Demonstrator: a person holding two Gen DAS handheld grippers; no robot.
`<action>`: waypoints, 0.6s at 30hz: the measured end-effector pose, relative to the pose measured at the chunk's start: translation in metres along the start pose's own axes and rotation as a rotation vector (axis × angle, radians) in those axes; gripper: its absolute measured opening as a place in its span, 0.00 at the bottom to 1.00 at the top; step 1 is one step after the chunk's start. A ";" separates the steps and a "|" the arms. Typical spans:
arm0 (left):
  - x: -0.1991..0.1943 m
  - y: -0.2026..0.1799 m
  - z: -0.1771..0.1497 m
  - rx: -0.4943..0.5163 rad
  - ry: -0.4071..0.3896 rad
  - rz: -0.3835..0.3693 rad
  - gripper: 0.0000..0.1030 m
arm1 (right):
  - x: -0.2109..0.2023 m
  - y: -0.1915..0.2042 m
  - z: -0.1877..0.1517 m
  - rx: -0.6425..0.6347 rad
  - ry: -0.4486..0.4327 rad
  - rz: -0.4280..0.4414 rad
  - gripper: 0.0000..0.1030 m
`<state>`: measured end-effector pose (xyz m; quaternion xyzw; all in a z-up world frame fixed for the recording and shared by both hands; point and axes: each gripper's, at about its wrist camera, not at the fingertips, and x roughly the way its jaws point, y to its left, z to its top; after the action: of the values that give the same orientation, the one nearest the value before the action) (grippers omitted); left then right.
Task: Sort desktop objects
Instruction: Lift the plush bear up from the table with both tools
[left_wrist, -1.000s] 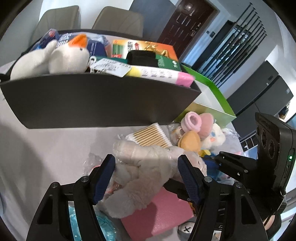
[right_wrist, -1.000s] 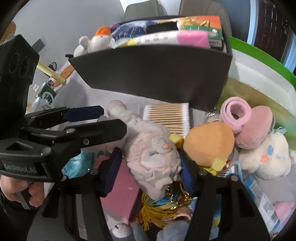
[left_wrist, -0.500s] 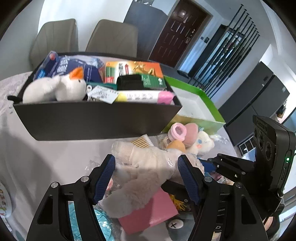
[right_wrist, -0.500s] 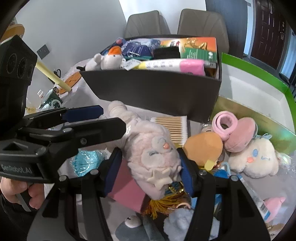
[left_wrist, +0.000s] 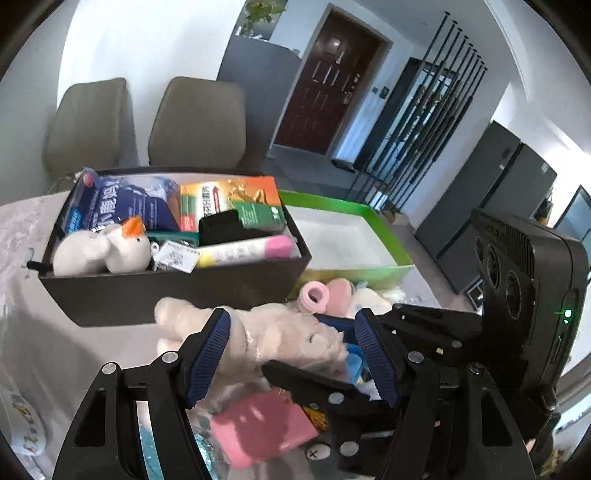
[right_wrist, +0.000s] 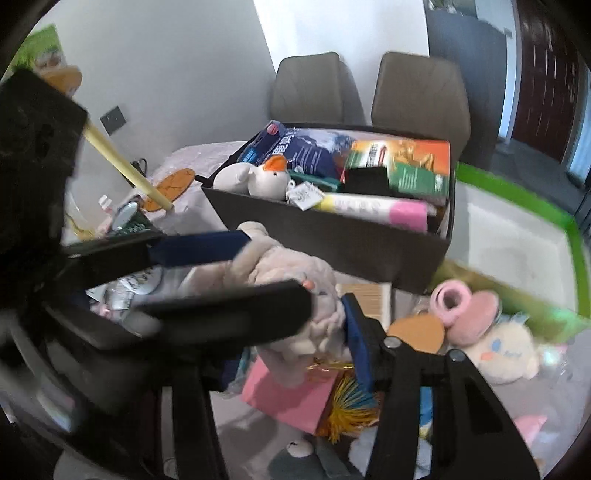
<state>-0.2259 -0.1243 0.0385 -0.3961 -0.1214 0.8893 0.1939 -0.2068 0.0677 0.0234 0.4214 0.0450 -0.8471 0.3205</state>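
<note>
A: Where's the plush rabbit (left_wrist: 280, 332)?
B: Above the counter (left_wrist: 74, 354), before the black box (left_wrist: 177, 288).
A: Grippers?
B: Both the left gripper (left_wrist: 291, 354) and right gripper (right_wrist: 295, 314) are clamped on it.

A pale pink plush rabbit (left_wrist: 280, 332) (right_wrist: 291, 280) lies sideways, lifted above the pink pad (left_wrist: 262, 428), near the dark box (left_wrist: 170, 284).

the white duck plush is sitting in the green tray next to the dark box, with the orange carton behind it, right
Not quite. The white duck plush sits inside the dark box, not in the green tray. The left wrist view shows it at the box's front left corner, with the orange carton further back in the same box. The green tray does stand next to the dark box.
</note>
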 end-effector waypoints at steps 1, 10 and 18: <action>-0.001 0.004 0.001 -0.014 -0.003 -0.008 0.69 | 0.000 0.001 0.003 0.000 -0.005 0.005 0.48; -0.009 0.034 -0.004 -0.080 -0.016 0.018 0.69 | 0.004 -0.015 -0.005 0.060 -0.002 0.014 0.48; -0.009 0.056 -0.014 -0.143 0.002 0.010 0.69 | -0.003 -0.016 -0.005 0.069 -0.027 0.018 0.48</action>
<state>-0.2236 -0.1776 0.0140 -0.4106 -0.1826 0.8787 0.1609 -0.2113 0.0833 0.0190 0.4212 0.0077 -0.8507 0.3143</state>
